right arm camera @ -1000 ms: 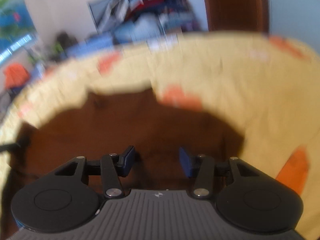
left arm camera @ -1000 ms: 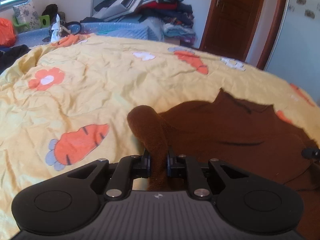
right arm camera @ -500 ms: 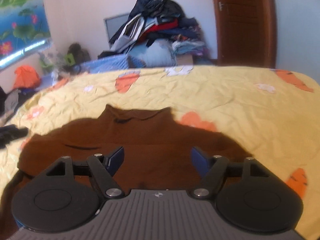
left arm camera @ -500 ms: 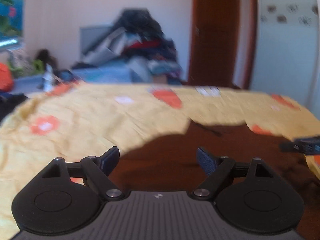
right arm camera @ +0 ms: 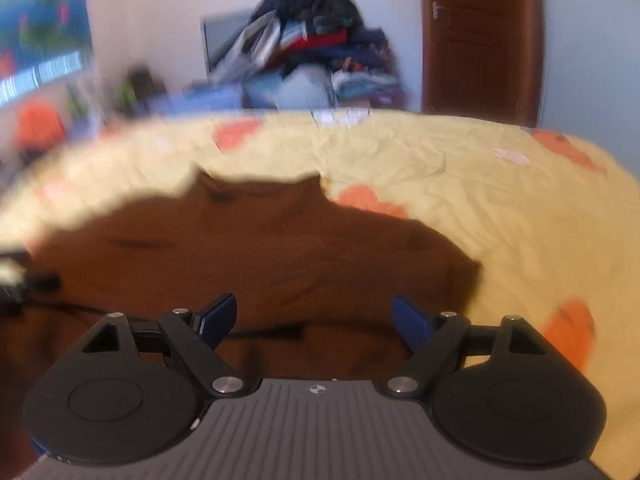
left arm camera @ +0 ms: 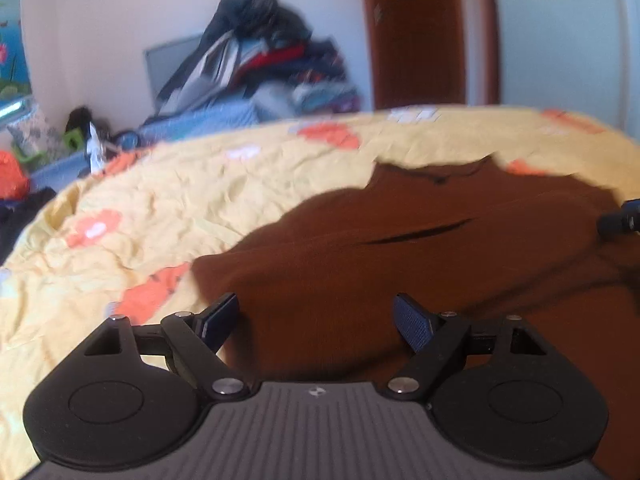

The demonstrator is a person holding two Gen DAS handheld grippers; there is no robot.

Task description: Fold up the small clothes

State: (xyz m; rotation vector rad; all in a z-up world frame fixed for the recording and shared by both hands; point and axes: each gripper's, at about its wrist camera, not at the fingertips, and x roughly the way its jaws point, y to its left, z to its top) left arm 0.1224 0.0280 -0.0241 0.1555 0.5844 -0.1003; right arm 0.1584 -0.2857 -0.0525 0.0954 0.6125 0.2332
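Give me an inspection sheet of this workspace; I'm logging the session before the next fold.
Surface: yellow bedspread with orange carrot print, wrinkled.
Job's things: brown sweater spread flat, collar at the far side.
Clutter: nothing seen on the bedspread.
Grippers: left gripper open, empty, over the sweater; right gripper open, empty, likewise.
Cables: nothing seen for certain.
Surroundings: clothes pile against the wall, wooden door beside it.

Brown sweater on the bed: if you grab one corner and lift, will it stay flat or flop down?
The brown knitted sweater would probably flop: it lies limp, with soft creases, on the yellow carrot-print bedspread. It looks thick, so it may feel a bit heavy. The open right gripper would likely lift one layer only.
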